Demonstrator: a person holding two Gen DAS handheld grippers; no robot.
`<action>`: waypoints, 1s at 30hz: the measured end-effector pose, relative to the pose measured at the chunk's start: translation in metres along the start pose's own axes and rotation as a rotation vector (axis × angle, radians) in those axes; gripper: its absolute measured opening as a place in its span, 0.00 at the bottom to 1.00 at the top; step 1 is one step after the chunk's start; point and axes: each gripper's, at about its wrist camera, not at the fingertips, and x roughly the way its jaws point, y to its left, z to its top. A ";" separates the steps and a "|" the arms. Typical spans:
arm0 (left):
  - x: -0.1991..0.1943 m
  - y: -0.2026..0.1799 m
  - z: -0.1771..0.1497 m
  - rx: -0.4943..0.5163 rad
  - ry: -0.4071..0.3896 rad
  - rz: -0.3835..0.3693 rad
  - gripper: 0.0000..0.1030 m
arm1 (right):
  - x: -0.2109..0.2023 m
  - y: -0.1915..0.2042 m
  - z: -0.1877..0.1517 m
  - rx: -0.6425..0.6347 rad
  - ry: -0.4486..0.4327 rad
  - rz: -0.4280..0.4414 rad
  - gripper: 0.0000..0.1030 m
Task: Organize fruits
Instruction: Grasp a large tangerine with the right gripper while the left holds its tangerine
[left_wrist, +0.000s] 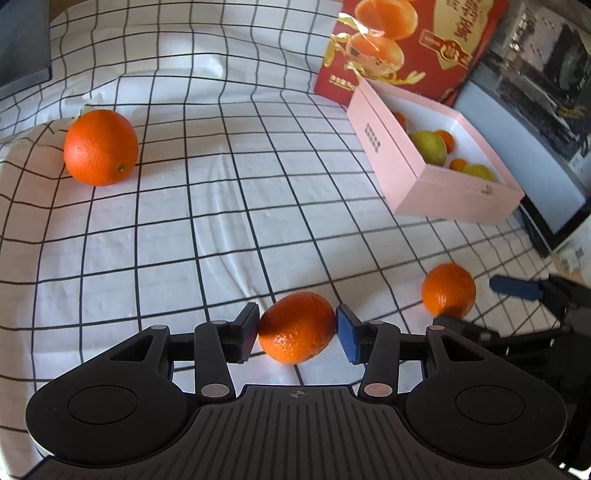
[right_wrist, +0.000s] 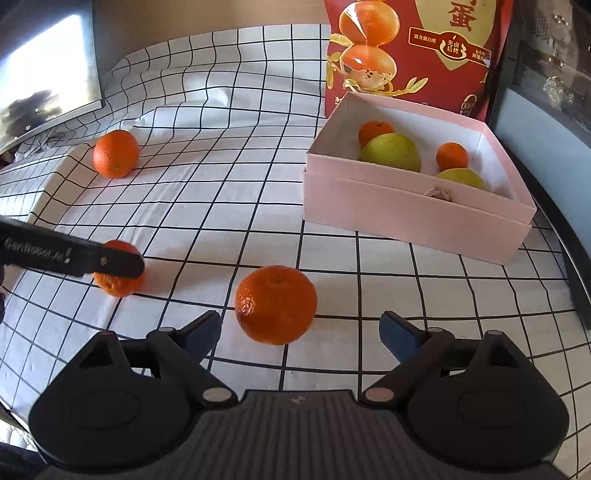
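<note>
My left gripper (left_wrist: 297, 326) is shut on a small orange (left_wrist: 297, 326) low over the checked cloth, both blue pads against its sides. In the right wrist view one of its fingers (right_wrist: 110, 263) crosses that orange (right_wrist: 120, 286). My right gripper (right_wrist: 301, 323) stands open, and a second small orange (right_wrist: 275, 304) lies on the cloth just ahead of its tips, untouched and nearer the left finger. The left wrist view shows this orange (left_wrist: 448, 290) between the right gripper's fingers (left_wrist: 513, 288). A larger orange (left_wrist: 100, 147) (right_wrist: 115, 153) rests at the far left.
A pink open box (left_wrist: 388, 147) (right_wrist: 406, 218) at the right holds green fruits and small oranges. A red printed bag (left_wrist: 406, 48) (right_wrist: 413, 55) stands behind it. A dark screen (right_wrist: 44, 62) sits far left, and a framed panel (left_wrist: 517, 166) borders the right edge.
</note>
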 end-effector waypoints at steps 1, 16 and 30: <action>0.000 0.000 -0.001 0.003 0.004 0.001 0.49 | 0.000 -0.001 0.000 0.003 0.002 -0.002 0.91; 0.006 0.002 -0.009 -0.009 0.018 -0.035 0.49 | 0.003 0.000 -0.004 -0.010 0.004 -0.061 0.91; 0.007 0.002 -0.008 -0.033 0.033 -0.042 0.50 | 0.005 -0.006 -0.001 0.039 0.031 0.032 0.77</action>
